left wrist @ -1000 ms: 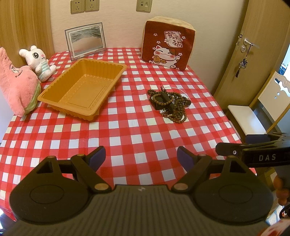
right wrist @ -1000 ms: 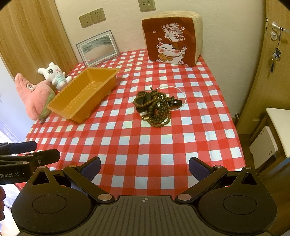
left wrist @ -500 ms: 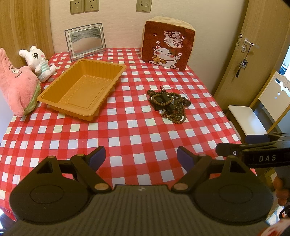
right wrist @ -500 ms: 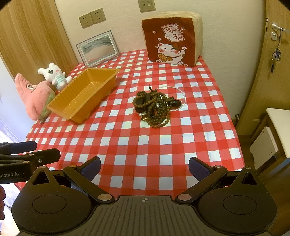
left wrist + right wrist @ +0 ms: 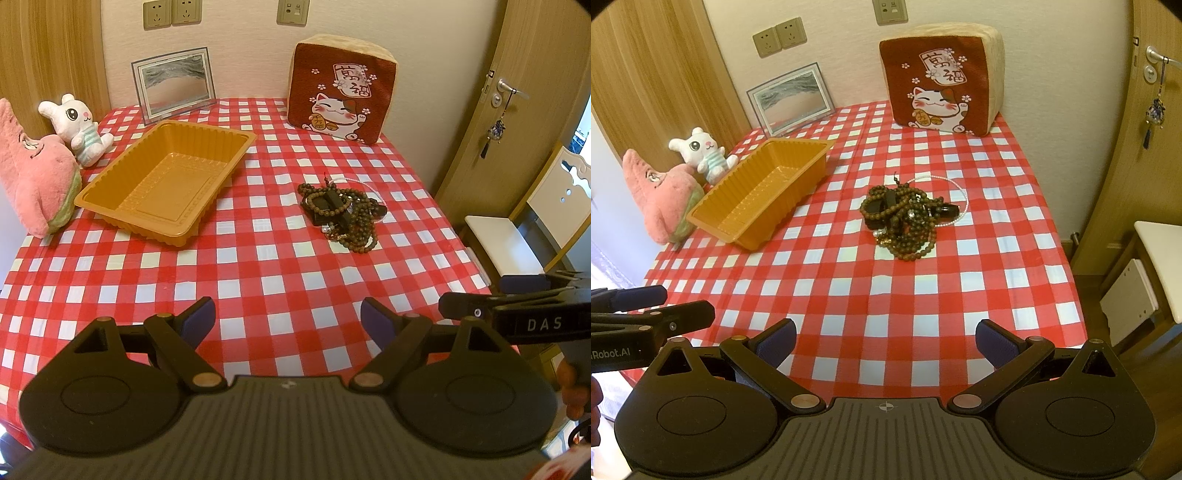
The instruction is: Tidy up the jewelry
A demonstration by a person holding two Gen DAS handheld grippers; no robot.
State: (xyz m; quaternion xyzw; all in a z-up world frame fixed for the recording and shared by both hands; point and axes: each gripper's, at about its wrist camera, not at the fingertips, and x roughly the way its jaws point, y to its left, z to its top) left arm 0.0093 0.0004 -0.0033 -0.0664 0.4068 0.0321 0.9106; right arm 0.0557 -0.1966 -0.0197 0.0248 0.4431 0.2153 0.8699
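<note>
A tangled pile of brown bead bracelets and necklaces (image 5: 341, 214) lies on the red-checked tablecloth, with a thin white bead strand around it; it also shows in the right wrist view (image 5: 905, 218). An empty orange plastic tray (image 5: 166, 181) stands to its left, also in the right wrist view (image 5: 761, 192). My left gripper (image 5: 288, 319) is open and empty above the table's near edge. My right gripper (image 5: 884, 338) is open and empty, also near the front edge, well short of the pile.
A red lucky-cat cushion (image 5: 340, 96) and a framed picture (image 5: 173, 83) stand at the back. A white bunny (image 5: 75, 125) and a pink plush (image 5: 33, 177) sit at the left. A door and a chair (image 5: 532, 229) are to the right.
Both grippers have barely moved; the view has drifted very slightly. Nothing on the table has shifted.
</note>
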